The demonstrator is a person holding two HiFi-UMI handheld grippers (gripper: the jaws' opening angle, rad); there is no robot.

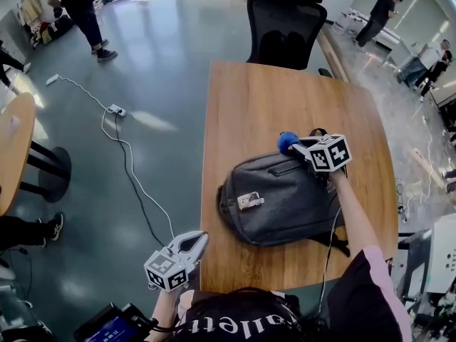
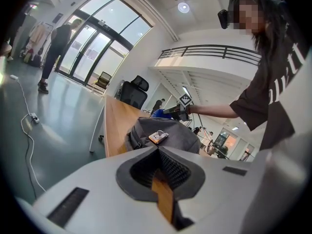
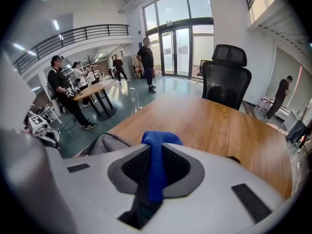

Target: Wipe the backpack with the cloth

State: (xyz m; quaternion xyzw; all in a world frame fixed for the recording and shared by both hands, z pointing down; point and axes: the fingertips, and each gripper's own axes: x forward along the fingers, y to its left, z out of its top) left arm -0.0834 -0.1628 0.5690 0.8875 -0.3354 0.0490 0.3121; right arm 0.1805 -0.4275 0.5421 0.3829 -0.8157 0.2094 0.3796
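- Two hand-held grippers show in the head view, one at the lower left and one right of centre.
- At the far left edge stands part of a round wooden table [image 1: 13, 144]. Right of it, a white cable with a power strip [image 1: 117, 110] trails across the grey floor.
- The left gripper [image 1: 198, 239] hovers at the lower left, off the near left corner of the desk [image 1: 285, 95]. Its own view shows its jaws [image 2: 158, 151] pressed together with nothing between them. The backpack lies well ahead of it on the desk.
- The grey backpack [image 1: 281, 198] lies flat on the near half of the desk, centre right of the frame. A small tag [image 1: 250, 201] sits on its upper face.
- A black office chair [image 1: 285, 20] stands at the desk's far edge, at the top centre.
- The blue cloth [image 1: 287, 142] is bunched at the backpack's far edge, touching the bag near its top zip.
- The right gripper [image 1: 299, 145] is clenched on that cloth. In its own view a blue strip [image 3: 156, 165] runs between the closed pads [image 3: 139, 167]. The bag's grey fabric [image 3: 105, 143] shows just below left of the jaws.
- The gripper sits over the backpack's far right corner, and the person's arm [image 1: 353, 216] reaches to it from the lower right.
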